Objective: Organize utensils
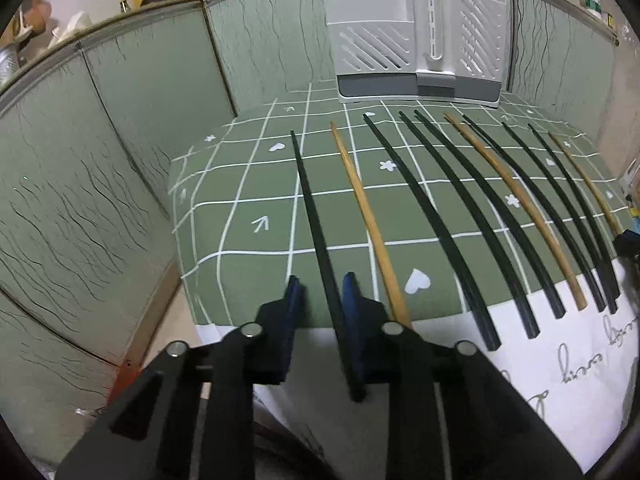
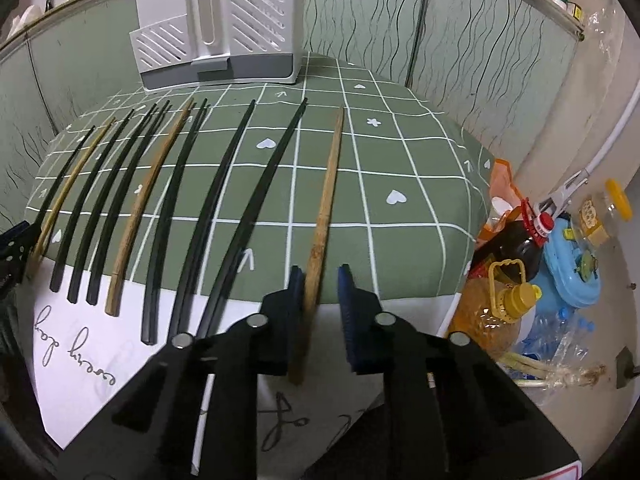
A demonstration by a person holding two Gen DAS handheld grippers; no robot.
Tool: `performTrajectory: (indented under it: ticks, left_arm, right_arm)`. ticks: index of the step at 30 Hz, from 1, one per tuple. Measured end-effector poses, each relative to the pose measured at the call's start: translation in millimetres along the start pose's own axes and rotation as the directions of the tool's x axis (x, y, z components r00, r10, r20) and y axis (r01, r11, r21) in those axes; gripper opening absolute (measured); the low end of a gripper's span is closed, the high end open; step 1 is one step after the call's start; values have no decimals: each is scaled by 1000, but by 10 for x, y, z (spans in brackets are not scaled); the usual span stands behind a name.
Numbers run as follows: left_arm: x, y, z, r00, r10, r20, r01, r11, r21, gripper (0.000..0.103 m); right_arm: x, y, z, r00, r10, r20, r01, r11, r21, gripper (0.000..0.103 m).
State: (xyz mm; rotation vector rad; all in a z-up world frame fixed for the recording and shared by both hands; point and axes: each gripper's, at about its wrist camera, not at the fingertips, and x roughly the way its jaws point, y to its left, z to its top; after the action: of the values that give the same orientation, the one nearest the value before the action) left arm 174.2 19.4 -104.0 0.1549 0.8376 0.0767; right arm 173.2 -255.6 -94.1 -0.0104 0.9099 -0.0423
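1. The left gripper (image 1: 320, 286) sits at the near edge of the table, with the leftmost black chopstick (image 1: 310, 208) running between its blue pads. A gap shows on the left side of the stick, and it lies against the right pad. I cannot tell from the view whether it is clenched on the stick.
2. The right gripper (image 2: 320, 280) has the rightmost wooden chopstick (image 2: 326, 200) between its pads. The stick touches the left pad, with a gap to the right pad, so again I cannot tell whether it is grasped.
3. About 10 chopsticks, black and wooden, lie side by side on the green checked tablecloth (image 1: 248, 184).
4. A white slotted utensil holder (image 1: 416, 40) stands at the far edge.
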Motion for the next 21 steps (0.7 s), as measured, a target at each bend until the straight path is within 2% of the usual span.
performTrajectory:
  ticks: [1,3,10,21]
  left_arm:
    - [-4,9,-3,1000,10,3,-9,1000,-2,10]
    - [-6,77,-7,1000,-8,9,8,999,-33,8]
    - [-30,203,50,999,-52,2,52,996,-72,8]
    - [-368,360,281,993,-74,90,81,993,-81,8]
  right_arm:
    - [-2,15,-8,1000,0,6,0,1000,-2,7]
    - [-3,11,-10,1000,7,12,-7,1000,8,6]
    - [-89,-84,69,999,38,36,-40,998,43,6]
    - [-394,-161,230,994,65,82,-70,996,48,7]
